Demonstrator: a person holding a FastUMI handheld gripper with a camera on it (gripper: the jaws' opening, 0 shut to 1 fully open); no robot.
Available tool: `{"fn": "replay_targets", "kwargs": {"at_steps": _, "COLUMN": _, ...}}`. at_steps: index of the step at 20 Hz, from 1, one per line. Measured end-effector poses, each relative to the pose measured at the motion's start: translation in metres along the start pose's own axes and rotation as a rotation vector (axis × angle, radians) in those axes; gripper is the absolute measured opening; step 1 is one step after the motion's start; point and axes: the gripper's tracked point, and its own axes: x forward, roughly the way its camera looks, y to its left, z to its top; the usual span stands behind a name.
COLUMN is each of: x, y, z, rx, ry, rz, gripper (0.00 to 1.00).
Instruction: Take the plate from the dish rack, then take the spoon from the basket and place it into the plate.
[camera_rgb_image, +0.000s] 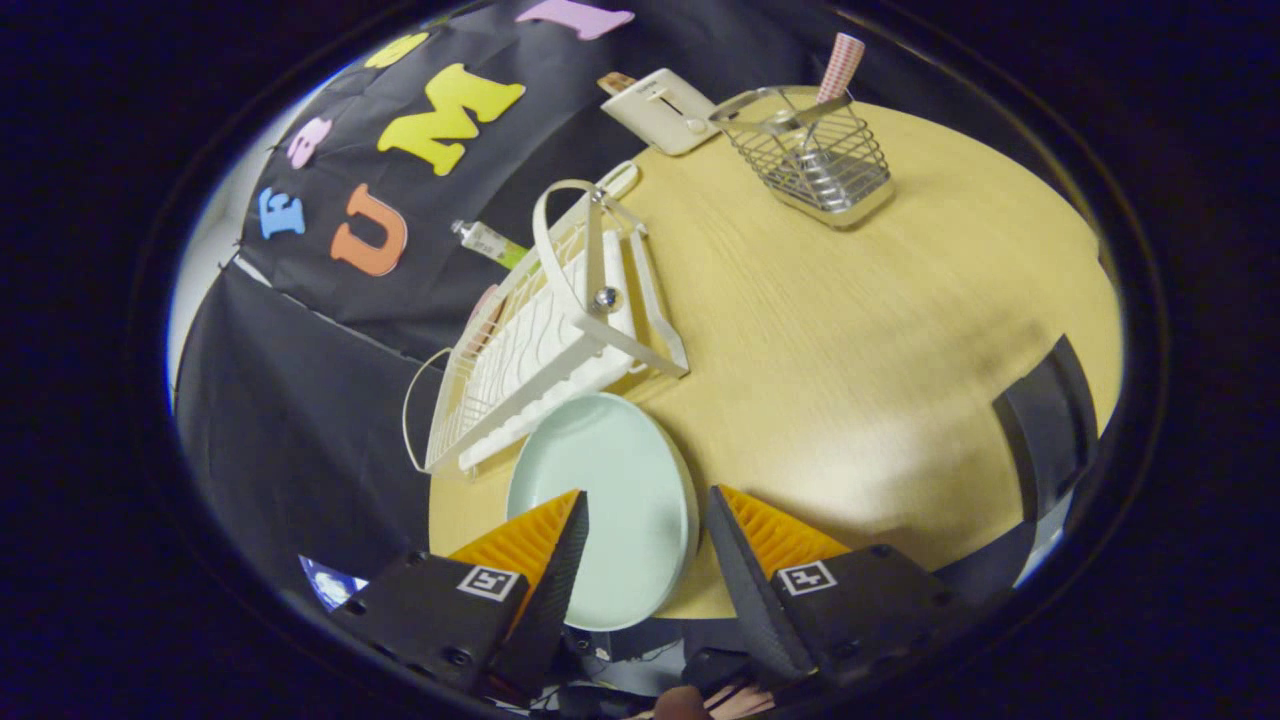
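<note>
Lying flat on table (850, 330), round pale-mint plate (610, 500), between wide-apart tongs (645, 515)

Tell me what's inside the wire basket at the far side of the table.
A checked handle stands upright in the wire basket, poking above its rim; the lower end is hidden behind the wires. The gripper is open, with the plate between its fingers.

The gripper (645, 510) stands open, its 2 fingers flanking a round pale-green plate (610, 500) on the light wooden surface (850, 330), just beside a white plastic dish rack (545, 340); a wire basket (815, 160) sits well beyond.
</note>
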Motion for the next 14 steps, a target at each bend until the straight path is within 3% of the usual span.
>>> {"fn": "replay_targets", "kwargs": {"at_steps": 6, "x": -0.067, "y": -0.026, "z": 0.050, "rx": -0.327, "ry": -0.349, "rz": -0.091, "gripper": 0.81}}
{"fn": "replay_targets", "kwargs": {"at_steps": 9, "x": -0.103, "y": -0.047, "z": 0.088, "rx": -0.379, "ry": -0.539, "rz": -0.145, "gripper": 0.90}}
{"fn": "replay_targets", "kwargs": {"at_steps": 14, "x": -0.124, "y": -0.094, "z": 0.146, "rx": -0.446, "ry": -0.719, "rz": -0.227, "gripper": 1.00}}
